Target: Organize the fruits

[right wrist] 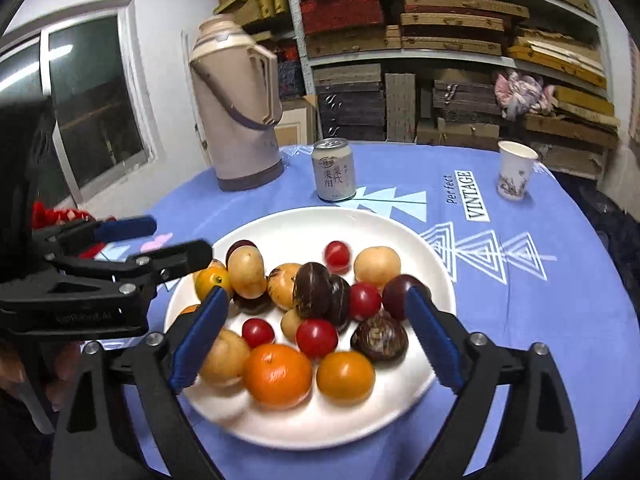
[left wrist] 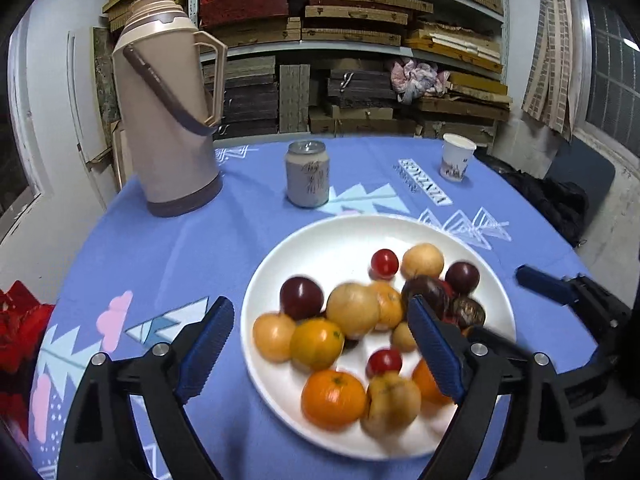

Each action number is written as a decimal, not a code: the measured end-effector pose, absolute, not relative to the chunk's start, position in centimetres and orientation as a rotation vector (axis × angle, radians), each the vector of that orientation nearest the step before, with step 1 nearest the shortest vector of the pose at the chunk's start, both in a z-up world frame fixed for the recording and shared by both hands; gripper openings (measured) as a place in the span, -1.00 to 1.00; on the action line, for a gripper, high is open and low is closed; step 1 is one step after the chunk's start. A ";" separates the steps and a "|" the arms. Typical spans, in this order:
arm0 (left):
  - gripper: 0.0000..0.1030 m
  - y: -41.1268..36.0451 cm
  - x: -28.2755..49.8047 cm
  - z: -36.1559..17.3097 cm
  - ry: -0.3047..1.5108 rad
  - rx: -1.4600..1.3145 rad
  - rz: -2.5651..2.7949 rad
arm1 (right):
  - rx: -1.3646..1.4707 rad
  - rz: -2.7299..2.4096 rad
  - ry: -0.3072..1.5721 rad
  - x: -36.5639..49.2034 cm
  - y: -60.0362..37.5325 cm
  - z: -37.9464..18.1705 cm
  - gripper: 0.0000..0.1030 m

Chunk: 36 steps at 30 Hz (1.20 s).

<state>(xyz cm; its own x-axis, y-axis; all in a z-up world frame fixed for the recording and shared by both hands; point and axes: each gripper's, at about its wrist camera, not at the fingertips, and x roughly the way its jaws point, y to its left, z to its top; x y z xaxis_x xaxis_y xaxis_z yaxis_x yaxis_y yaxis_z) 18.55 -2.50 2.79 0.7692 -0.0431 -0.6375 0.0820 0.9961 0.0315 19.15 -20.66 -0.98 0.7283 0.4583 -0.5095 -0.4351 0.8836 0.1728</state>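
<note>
A glossy white plate (right wrist: 404,240) is lying on the matt blue printed cloth (right wrist: 560,320) that is covering the table. On it, the oranges (right wrist: 278,374) are showing a dimpled, faintly shiny peel, while the small tomatoes (right wrist: 316,338) are gleaming smooth. Behind the plate, a metal can (right wrist: 334,170) is catching the light, and a paper cup (right wrist: 515,170) is looking matt. Left of the can, a smooth plastic flask (right wrist: 240,120) is standing. Rough wooden boxes (right wrist: 452,20) are filling the shelves behind it.
</note>
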 end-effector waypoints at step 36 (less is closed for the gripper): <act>0.93 -2.0 12.7 -1.4 0.774 0.063 -0.060 | 0.100 0.457 0.593 13.3 -23.5 -3.7 0.91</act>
<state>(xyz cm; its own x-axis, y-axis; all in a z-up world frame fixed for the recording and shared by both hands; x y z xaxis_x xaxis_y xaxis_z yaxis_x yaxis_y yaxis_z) 12.72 -2.00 -1.41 0.7139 -0.0313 -0.6996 0.0777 0.9964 0.0348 13.33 -23.49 -3.66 0.7330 0.4428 -0.5164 -0.3861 0.8958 0.2201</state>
